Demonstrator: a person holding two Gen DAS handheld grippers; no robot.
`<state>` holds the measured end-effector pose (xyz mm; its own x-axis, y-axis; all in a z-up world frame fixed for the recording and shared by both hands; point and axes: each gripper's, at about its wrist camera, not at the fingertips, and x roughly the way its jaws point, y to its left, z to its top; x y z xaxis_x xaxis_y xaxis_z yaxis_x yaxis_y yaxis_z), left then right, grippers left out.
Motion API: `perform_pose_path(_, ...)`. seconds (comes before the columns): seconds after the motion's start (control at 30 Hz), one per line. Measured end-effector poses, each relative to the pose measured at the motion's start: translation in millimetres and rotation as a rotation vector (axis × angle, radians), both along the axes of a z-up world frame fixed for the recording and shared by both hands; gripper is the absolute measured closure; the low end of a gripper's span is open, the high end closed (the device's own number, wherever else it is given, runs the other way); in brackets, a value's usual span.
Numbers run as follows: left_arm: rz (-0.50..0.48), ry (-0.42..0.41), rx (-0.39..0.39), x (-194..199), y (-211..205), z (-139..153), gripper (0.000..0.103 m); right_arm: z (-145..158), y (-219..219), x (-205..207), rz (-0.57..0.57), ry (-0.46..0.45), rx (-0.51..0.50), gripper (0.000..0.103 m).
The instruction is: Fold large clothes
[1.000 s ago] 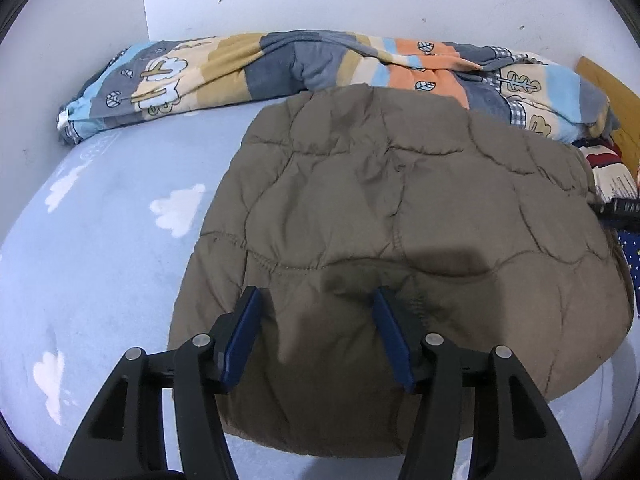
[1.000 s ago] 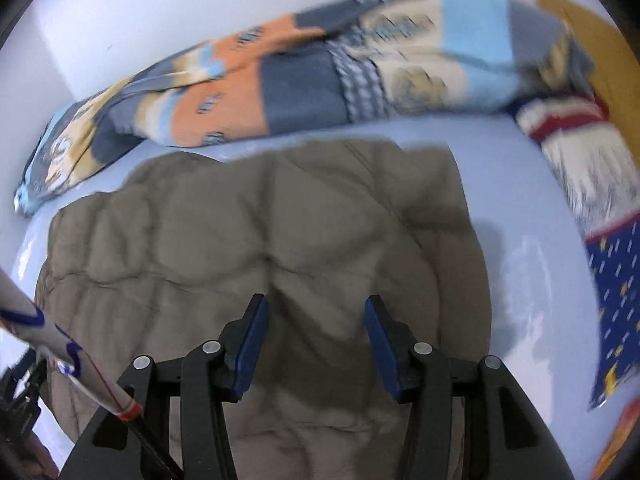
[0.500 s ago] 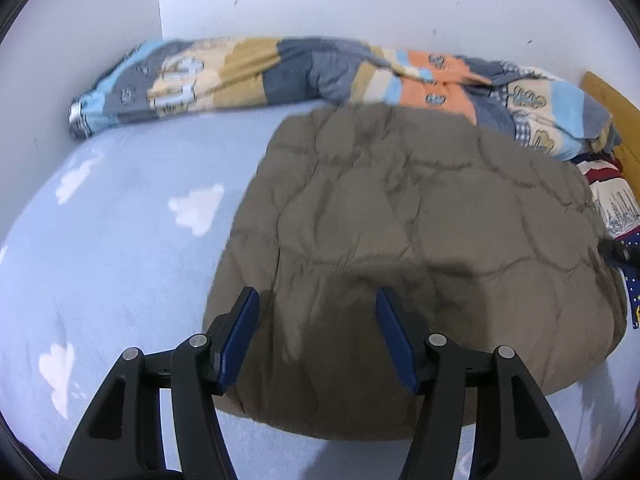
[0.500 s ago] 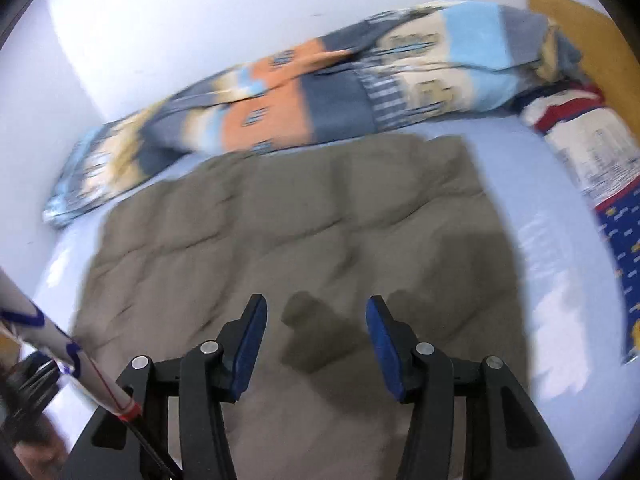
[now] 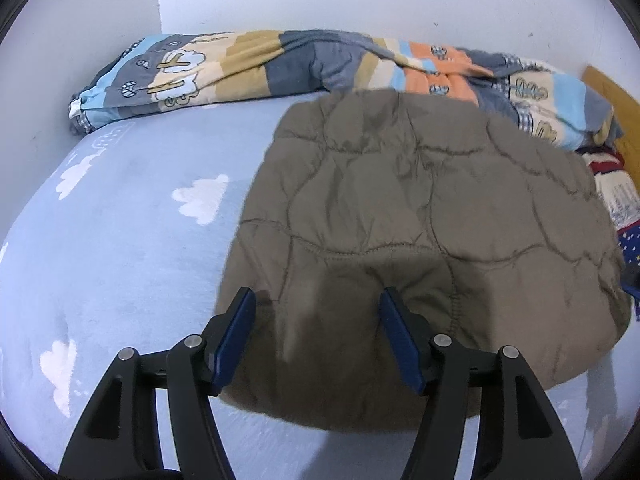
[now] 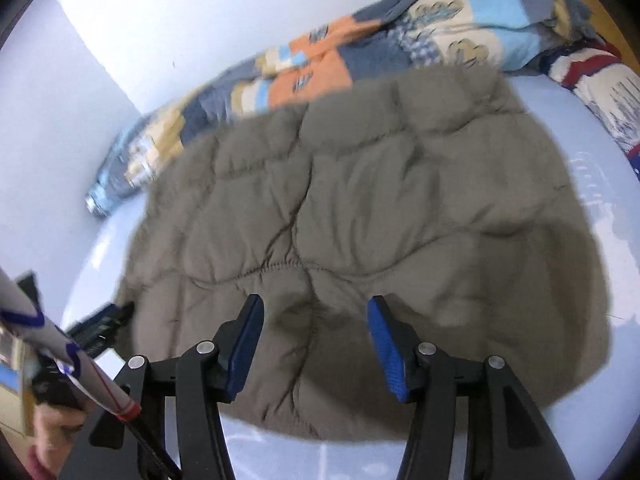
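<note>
A brown quilted jacket (image 5: 420, 216) lies folded in a rounded slab on the light blue bed sheet (image 5: 120, 240). It also shows in the right wrist view (image 6: 360, 208). My left gripper (image 5: 316, 300) is open and empty, its blue pads above the jacket's near left edge. My right gripper (image 6: 314, 308) is open and empty, above the jacket's near edge. The left gripper's tip shows at the left of the right wrist view (image 6: 104, 320), beside the jacket.
A rolled patchwork blanket (image 5: 280, 64) lies along the white wall behind the jacket, also in the right wrist view (image 6: 400, 40). Red, white and blue cloth (image 5: 616, 188) sits at the right. A wooden board (image 5: 612, 92) stands at the far right.
Both grippers have pulled back and shifted over the jacket, staying open. The right wrist view has tilted, and the jacket now fills more of it.
</note>
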<state>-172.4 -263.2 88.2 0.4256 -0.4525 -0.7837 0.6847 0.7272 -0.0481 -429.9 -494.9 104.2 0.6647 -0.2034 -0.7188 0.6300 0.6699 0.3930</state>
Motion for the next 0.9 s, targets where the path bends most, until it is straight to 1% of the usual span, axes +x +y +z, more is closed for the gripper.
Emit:
perform_pose_path(0.1,0.019,0.032,-0.033,4,13,6,0.039,13,-12,-53,-0.110,-0.036,0.016,0.044)
perform_pose_path(0.13,0.022,0.043,-0.041,5,16,6,0.039,11,-17,-71,-0.146,-0.050,0.031,0.044)
perform_pose_path(0.2,0.031,0.059,-0.041,7,20,4,0.039,3,-26,-97,-0.197,-0.046,0.063,0.044)
perform_pose_path(0.23,0.037,0.072,-0.032,9,21,0,0.039,-3,-33,-107,-0.223,-0.034,0.075,0.048)
perform_pose_path(0.27,0.036,0.078,-0.024,9,21,-3,0.039,-7,-38,-114,-0.240,-0.026,0.085,0.054)
perform_pose_path(0.3,0.029,0.076,-0.004,9,19,-9,0.039,-16,-44,-119,-0.246,-0.011,0.106,0.071)
perform_pose_path(0.33,0.027,0.061,0.014,7,17,-14,0.039,-23,-47,-119,-0.246,-0.001,0.122,0.080)
perform_pose_path(0.4,0.025,0.037,0.037,7,14,-22,0.038,-38,-53,-121,-0.239,0.019,0.149,0.080)
perform_pose_path(0.47,0.036,0.039,0.051,9,12,-29,0.032,-54,-57,-118,-0.231,0.070,0.149,0.080)
perform_pose_path(0.5,0.045,0.051,0.047,11,11,-32,0.031,-60,-60,-120,-0.239,0.068,0.166,0.083)
perform_pose_path(0.53,0.053,0.068,0.042,13,12,-32,0.031,-64,-62,-122,-0.250,0.052,0.193,0.083)
perform_pose_path(0.6,0.066,0.083,0.034,15,14,-28,0.032,-64,-64,-124,-0.252,0.046,0.202,0.083)
perform_pose_path(0.63,0.068,0.090,0.022,15,17,-20,0.032,-59,-64,-127,-0.260,0.038,0.204,0.083)
perform_pose_path(0.67,0.068,0.101,-0.002,16,21,-13,0.032,-52,-64,-132,-0.273,0.017,0.209,0.082)
perform_pose_path(0.7,0.071,0.117,-0.034,18,26,-6,0.031,-45,-66,-138,-0.289,-0.008,0.210,0.076)
perform_pose_path(0.73,0.082,0.131,-0.053,20,31,-2,0.031,-39,-67,-147,-0.311,-0.030,0.200,0.054)
perform_pose_path(0.8,0.104,0.163,-0.089,25,45,3,0.031,-30,-69,-162,-0.368,-0.036,0.163,0.033)
perform_pose_path(0.83,0.109,0.174,-0.097,28,50,3,0.031,-29,-70,-170,-0.397,-0.040,0.154,0.033)
perform_pose_path(0.9,0.125,0.202,-0.083,33,59,-2,0.031,-33,-77,-183,-0.433,-0.061,0.193,0.033)
